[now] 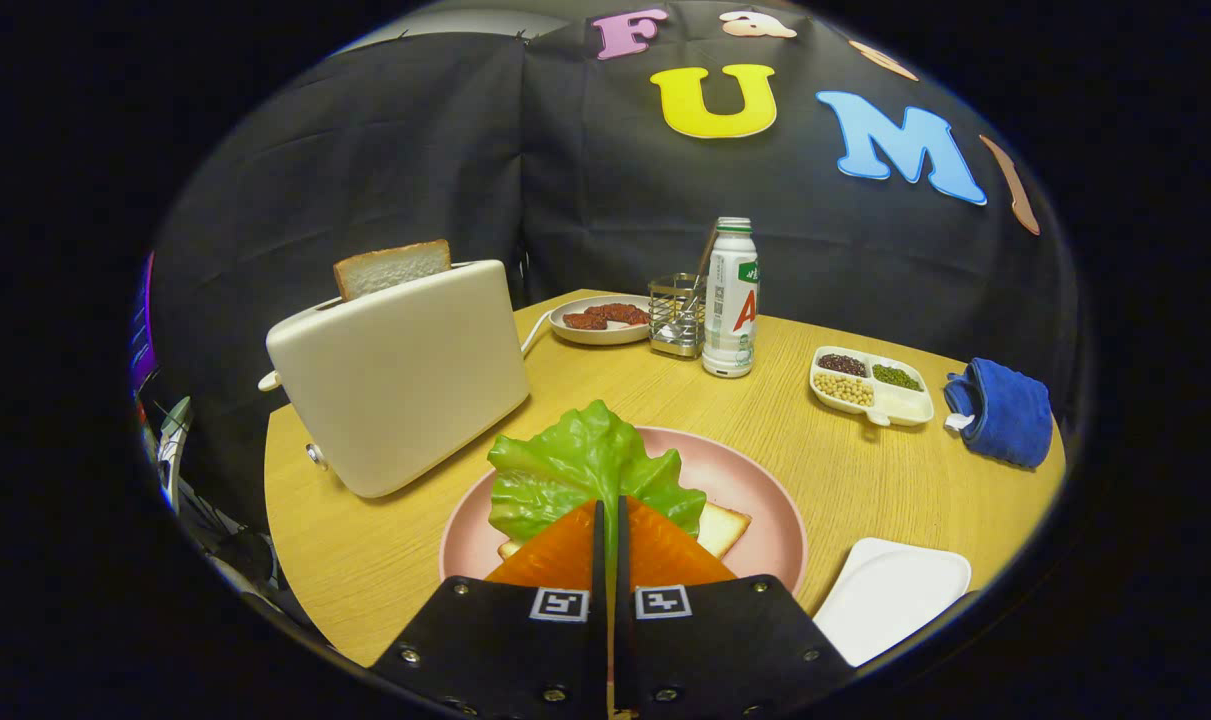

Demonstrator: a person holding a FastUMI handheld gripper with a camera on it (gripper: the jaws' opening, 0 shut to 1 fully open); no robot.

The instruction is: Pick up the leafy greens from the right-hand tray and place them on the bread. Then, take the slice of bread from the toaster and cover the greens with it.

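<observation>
Crinkly lettuce on the pink plate

The claw (610, 510) pinches the wavy green lettuce leaf (580, 470), lying over bread (722, 527) on the round plate (765, 490). Another slice (392, 267) pokes from the smooth toaster (405, 375).

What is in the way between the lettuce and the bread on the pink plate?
Nothing visible. The lettuce is pinched between the fingers of the gripper and hangs right over the bread on the pink plate, seemingly resting on it.
</observation>
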